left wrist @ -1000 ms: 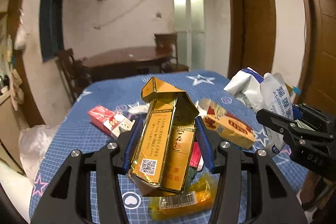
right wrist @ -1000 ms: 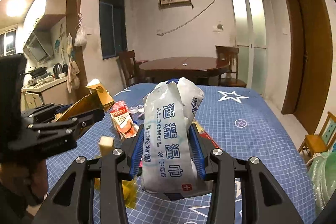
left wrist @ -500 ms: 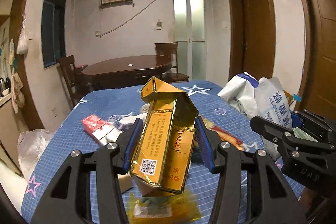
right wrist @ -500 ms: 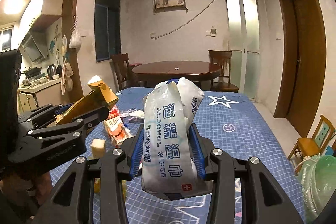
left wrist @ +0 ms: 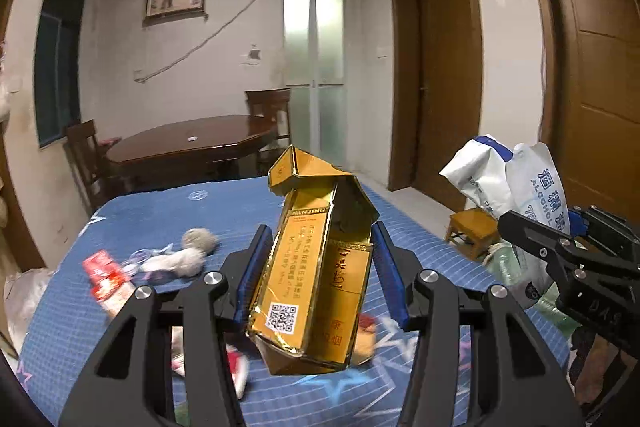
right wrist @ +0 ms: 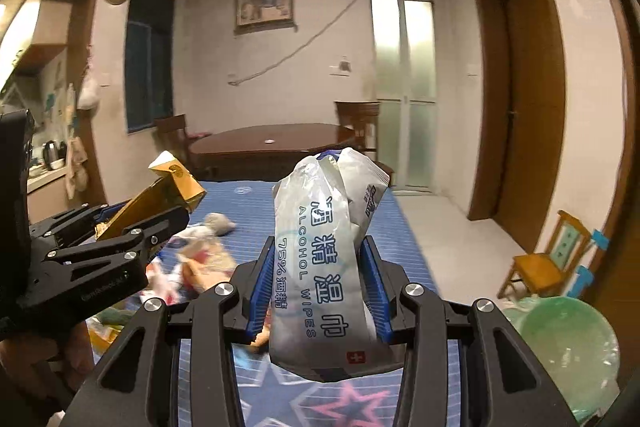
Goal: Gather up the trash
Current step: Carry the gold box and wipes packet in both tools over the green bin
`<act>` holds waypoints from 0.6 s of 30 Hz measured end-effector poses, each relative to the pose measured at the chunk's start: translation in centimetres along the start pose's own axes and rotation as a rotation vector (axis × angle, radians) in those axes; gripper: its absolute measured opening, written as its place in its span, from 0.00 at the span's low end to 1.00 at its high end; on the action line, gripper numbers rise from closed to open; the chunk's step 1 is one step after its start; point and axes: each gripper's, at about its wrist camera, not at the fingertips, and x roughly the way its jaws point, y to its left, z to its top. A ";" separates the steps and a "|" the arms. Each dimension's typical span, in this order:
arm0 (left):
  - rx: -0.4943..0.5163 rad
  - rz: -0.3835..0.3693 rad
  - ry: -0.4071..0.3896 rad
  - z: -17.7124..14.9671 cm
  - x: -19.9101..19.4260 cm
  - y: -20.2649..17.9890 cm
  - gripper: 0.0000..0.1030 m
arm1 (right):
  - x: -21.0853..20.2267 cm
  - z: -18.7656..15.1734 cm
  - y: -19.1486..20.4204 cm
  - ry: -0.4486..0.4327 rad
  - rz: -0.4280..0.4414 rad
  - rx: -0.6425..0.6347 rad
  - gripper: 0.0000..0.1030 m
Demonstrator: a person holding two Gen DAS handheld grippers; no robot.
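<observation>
My left gripper [left wrist: 318, 265] is shut on a gold cigarette box [left wrist: 316, 267] with its lid torn open, held upright above the blue table [left wrist: 224, 203]. My right gripper [right wrist: 318, 281] is shut on a white alcohol wipes pack [right wrist: 324, 259], also lifted off the table. In the left wrist view the wipes pack [left wrist: 532, 187] and right gripper [left wrist: 560, 247] show at the right. The right wrist view has the gold box [right wrist: 160, 195] and left gripper [right wrist: 100, 251] at the left. Loose trash lies on the cloth: a red packet [left wrist: 106, 275] and crumpled tissue [left wrist: 188, 255].
A bin lined with a green bag [right wrist: 568, 347] stands on the floor at the right of the table. A small wooden chair [right wrist: 548, 259] and stool [left wrist: 472, 231] sit near the brown doors. A dark dining table [left wrist: 188, 143] with chairs stands behind.
Both grippers have swung to the right with their loads still held. The table litter slid left and down in view, and the green bin and small chair came into sight.
</observation>
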 end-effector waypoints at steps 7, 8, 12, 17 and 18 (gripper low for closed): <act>0.028 -0.102 0.016 1.3 3.4 -5.4 0.48 | -0.7 -0.2 -7.3 0.013 -0.099 0.043 0.41; 0.032 -0.119 0.018 1.4 3.9 -6.3 0.48 | -0.8 -0.3 -8.5 0.017 -0.113 0.052 0.41; 0.046 -0.184 0.032 1.9 5.7 -9.4 0.48 | -1.7 -1.0 -13.6 0.034 -0.177 0.087 0.42; 0.067 -0.272 0.061 2.2 7.9 -13.7 0.48 | -2.4 -1.6 -19.6 0.060 -0.258 0.115 0.42; 0.075 -0.291 0.069 2.2 8.4 -14.8 0.48 | -2.6 -1.7 -21.1 0.068 -0.281 0.124 0.42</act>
